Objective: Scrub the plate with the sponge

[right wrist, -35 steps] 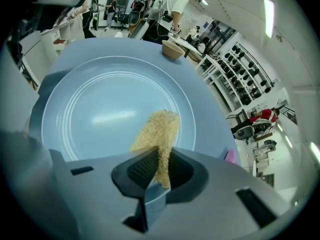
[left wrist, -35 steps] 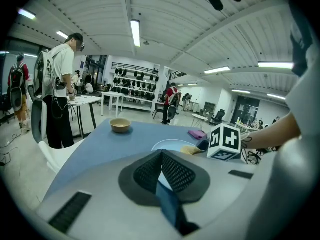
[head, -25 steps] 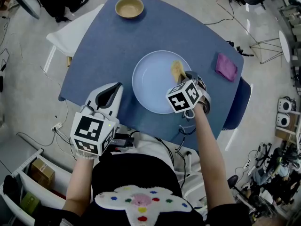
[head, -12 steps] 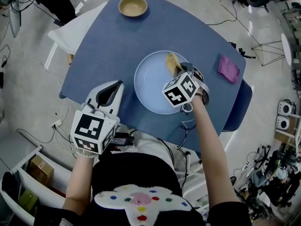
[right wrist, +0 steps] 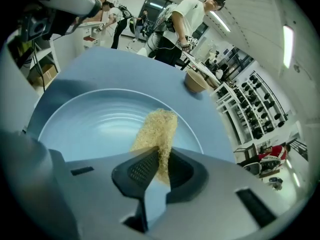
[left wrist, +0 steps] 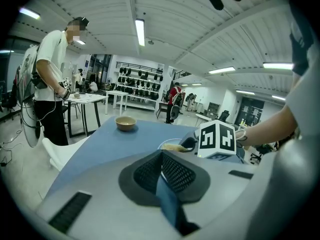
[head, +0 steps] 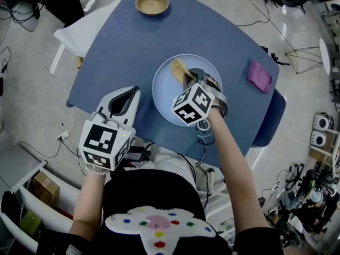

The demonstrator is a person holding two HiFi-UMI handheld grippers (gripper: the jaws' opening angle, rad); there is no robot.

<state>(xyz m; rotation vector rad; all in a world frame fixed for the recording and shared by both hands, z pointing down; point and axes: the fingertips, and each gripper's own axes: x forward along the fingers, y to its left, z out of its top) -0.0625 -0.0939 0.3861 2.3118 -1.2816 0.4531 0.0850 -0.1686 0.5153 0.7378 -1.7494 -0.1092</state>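
A pale blue plate (head: 166,93) (right wrist: 90,119) lies on the blue table, right of centre. A tan, coarse sponge (head: 178,69) (right wrist: 157,134) rests on the plate's far part, pinched at one end by my right gripper (head: 187,77) (right wrist: 161,165), which is shut on it. My left gripper (head: 125,97) (left wrist: 161,170) hovers over the table's near left edge, left of the plate, jaws together with nothing between them. In the left gripper view the plate (left wrist: 167,145) and the sponge (left wrist: 173,147) show beyond the jaws.
A wooden bowl (head: 152,3) (left wrist: 125,122) (right wrist: 196,82) stands at the table's far edge. A purple cloth (head: 260,76) lies right of the plate. The blue table (head: 122,47) has open surface between bowl and plate. People stand at tables in the room behind.
My right gripper has dragged the sponge leftward and toward the far side across the plate. The left gripper has stayed in place.
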